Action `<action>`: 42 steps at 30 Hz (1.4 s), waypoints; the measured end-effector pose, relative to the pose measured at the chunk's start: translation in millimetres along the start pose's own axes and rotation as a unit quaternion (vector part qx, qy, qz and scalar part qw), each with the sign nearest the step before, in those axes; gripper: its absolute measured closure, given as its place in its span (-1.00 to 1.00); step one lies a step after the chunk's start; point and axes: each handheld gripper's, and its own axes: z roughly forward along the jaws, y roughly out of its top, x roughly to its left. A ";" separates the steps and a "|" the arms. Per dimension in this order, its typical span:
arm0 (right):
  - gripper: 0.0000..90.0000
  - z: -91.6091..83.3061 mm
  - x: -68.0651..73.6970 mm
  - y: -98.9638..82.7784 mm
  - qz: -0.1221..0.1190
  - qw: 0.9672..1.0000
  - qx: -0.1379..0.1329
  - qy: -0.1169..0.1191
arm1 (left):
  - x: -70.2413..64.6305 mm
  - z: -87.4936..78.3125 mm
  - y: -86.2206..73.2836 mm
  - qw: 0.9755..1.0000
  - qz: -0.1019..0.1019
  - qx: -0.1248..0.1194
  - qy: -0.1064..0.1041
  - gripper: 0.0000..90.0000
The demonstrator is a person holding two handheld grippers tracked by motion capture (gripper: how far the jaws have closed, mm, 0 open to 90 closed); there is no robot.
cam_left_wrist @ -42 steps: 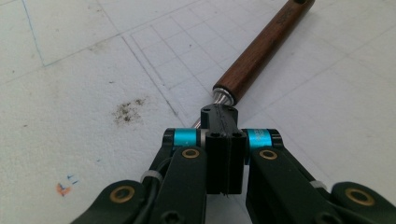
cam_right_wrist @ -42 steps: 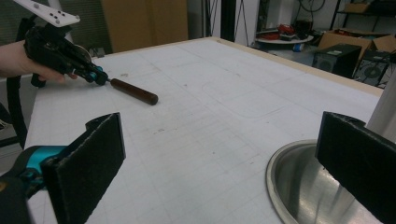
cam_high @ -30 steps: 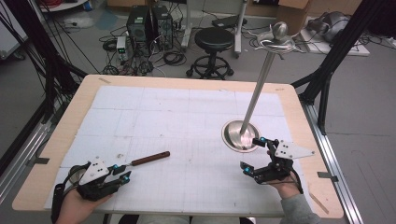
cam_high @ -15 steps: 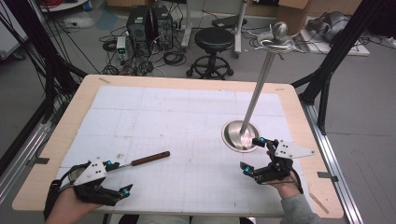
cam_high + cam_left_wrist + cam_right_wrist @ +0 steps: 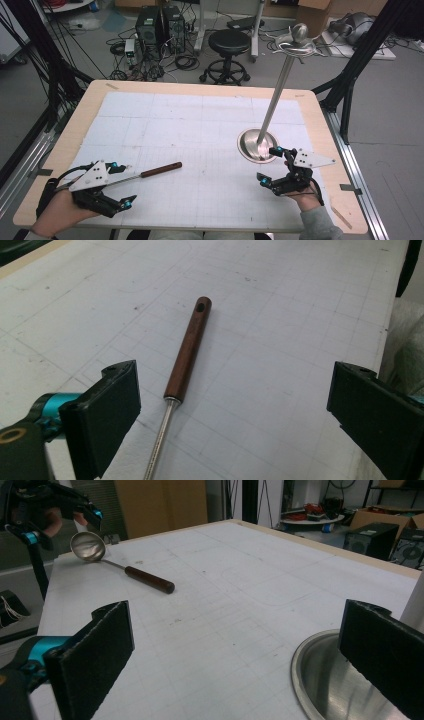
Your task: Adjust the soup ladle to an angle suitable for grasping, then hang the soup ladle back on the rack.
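Lying flat, ladle [image 5: 187, 351], wooden handle holed, bowl [image 5: 87, 546] seen from right gripper view

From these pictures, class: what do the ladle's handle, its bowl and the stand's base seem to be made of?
Ladle handle: probably dark wood, smooth brown, matt, with a hanging hole at the end.
Ladle bowl: polished metal, likely steel; grey and reflective.
Stand base: brushed, shiny metal dish, likely steel too.
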 end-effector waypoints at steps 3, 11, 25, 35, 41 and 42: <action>-0.99 1.0 -0.8 0.7 -0.001 1.000 -0.001 -0.001 | 4.2 -1.7 -1.6 1.000 -0.001 0.002 0.010 -0.83; -0.99 1.5 -2.5 1.1 0.001 1.000 0.000 -0.002 | 12.2 -8.5 -13.7 1.000 -0.017 -0.011 0.022 -0.81; -0.99 3.0 -3.3 1.0 0.003 1.000 0.003 0.003 | 18.2 6.2 -1.7 0.999 0.003 0.035 -0.009 -0.64; -0.99 2.6 -2.5 1.0 0.001 1.000 0.003 0.003 | 29.5 15.1 6.1 0.994 0.007 0.106 -0.019 -0.46; -0.99 2.2 -1.7 1.0 0.001 1.000 0.004 0.006 | 36.3 20.7 8.9 0.988 0.019 0.152 -0.025 -0.35; -0.99 2.3 -1.8 1.0 -0.002 1.000 0.002 0.005 | 38.7 22.8 8.8 0.986 0.023 0.166 -0.025 -0.32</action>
